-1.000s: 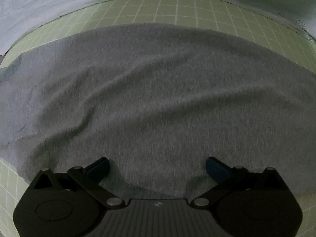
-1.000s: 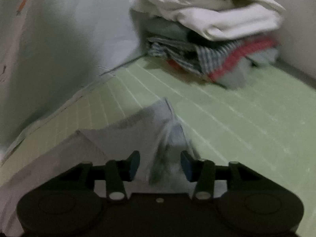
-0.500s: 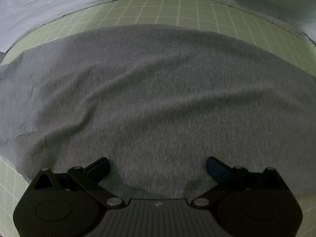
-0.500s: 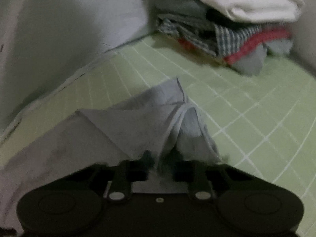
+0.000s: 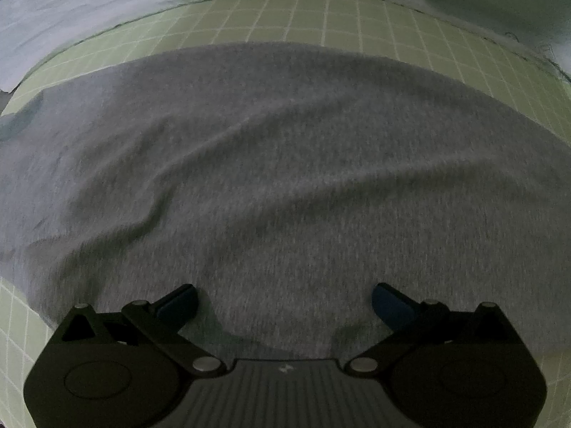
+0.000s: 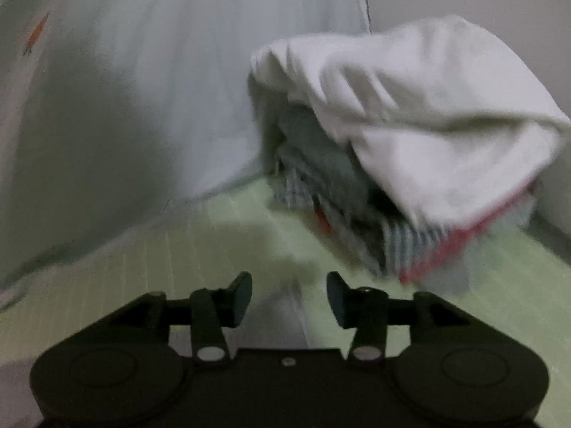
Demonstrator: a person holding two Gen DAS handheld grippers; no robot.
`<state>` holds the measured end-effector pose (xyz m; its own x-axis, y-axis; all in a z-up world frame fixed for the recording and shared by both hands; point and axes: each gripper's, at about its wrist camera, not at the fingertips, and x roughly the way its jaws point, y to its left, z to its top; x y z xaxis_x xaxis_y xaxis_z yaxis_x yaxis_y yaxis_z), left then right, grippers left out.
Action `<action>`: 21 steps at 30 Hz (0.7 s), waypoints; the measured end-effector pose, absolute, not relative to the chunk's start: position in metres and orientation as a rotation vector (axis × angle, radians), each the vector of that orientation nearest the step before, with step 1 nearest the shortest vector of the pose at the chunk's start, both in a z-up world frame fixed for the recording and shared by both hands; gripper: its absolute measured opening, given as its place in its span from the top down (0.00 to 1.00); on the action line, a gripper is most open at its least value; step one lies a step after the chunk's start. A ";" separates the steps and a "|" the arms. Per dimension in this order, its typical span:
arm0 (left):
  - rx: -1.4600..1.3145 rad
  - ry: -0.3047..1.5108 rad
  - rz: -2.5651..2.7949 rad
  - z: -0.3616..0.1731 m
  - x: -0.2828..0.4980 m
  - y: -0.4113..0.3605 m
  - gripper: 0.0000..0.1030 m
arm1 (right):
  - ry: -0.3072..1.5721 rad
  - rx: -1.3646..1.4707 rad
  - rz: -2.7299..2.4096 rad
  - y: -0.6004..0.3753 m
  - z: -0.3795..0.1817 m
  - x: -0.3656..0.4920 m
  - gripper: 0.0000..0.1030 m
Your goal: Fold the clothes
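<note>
A grey garment (image 5: 285, 164) lies spread flat on the green grid mat (image 5: 321, 14) and fills most of the left wrist view. My left gripper (image 5: 283, 303) is open and empty, hovering over the garment's near edge. My right gripper (image 6: 289, 296) is open and empty, low over the mat (image 6: 142, 278). A pale strip of grey cloth (image 6: 292, 306) shows between and below its fingers. The frame is blurred.
A pile of clothes (image 6: 410, 164) topped by a white cloth stands on the mat ahead and right of my right gripper. A pale sheet (image 6: 142, 89) rises behind the mat, and it also borders the mat's far edge in the left wrist view (image 5: 107, 7).
My right gripper shut on a raised fold of the grey garment, then opened and let it go. Its view swung toward the clothes pile. My left gripper stayed open and drew back slightly.
</note>
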<state>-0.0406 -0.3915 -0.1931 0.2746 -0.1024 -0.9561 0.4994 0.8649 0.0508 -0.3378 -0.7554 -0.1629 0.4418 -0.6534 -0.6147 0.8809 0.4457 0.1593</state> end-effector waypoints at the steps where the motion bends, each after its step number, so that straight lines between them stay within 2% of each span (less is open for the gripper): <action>1: 0.375 1.232 -0.417 -0.193 -0.041 -0.391 0.00 | 0.539 0.510 -1.007 -0.745 -0.167 -0.342 0.51; 2: 0.375 1.231 -0.416 -0.193 -0.041 -0.391 0.00 | 0.564 0.514 -1.013 -0.734 -0.172 -0.346 0.49; 4: 0.376 1.231 -0.414 -0.193 -0.041 -0.392 0.00 | 0.616 0.510 -1.026 -0.710 -0.183 -0.355 0.30; 6: 0.379 1.232 -0.412 -0.193 -0.042 -0.393 0.00 | 0.664 0.513 -1.051 -0.694 -0.195 -0.359 0.24; 8: 0.387 1.230 -0.416 -0.192 -0.042 -0.393 0.00 | 0.702 0.535 -1.084 -0.685 -0.205 -0.365 0.25; 9: 0.393 1.228 -0.420 -0.192 -0.042 -0.393 0.00 | 0.711 0.565 -1.106 -0.686 -0.209 -0.370 0.31; 10: 0.404 1.223 -0.424 -0.191 -0.043 -0.392 0.00 | 0.700 0.579 -1.134 -0.687 -0.211 -0.376 0.43; 11: 0.422 1.212 -0.426 -0.188 -0.044 -0.391 0.00 | 0.690 0.576 -1.164 -0.687 -0.211 -0.383 0.47; 17: 0.410 1.112 -0.370 -0.161 -0.044 -0.342 0.00 | 0.738 0.479 -1.239 -0.697 -0.200 -0.397 0.46; 18: 0.389 1.105 -0.344 -0.157 -0.042 -0.328 0.00 | 0.738 0.455 -1.239 -0.695 -0.197 -0.397 0.44; 20: 0.332 1.101 -0.280 -0.150 -0.036 -0.297 0.00 | 0.733 0.408 -1.236 -0.690 -0.188 -0.397 0.31; 21: 0.298 1.102 -0.248 -0.147 -0.033 -0.279 0.00 | 0.725 0.397 -1.231 -0.685 -0.185 -0.396 0.20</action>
<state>-0.0327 -0.2790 -0.1473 0.4316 -0.0490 -0.9007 0.3420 0.9329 0.1131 -0.3957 -0.6853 -0.1848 0.1536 -0.7078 -0.6895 0.9463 0.3062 -0.1035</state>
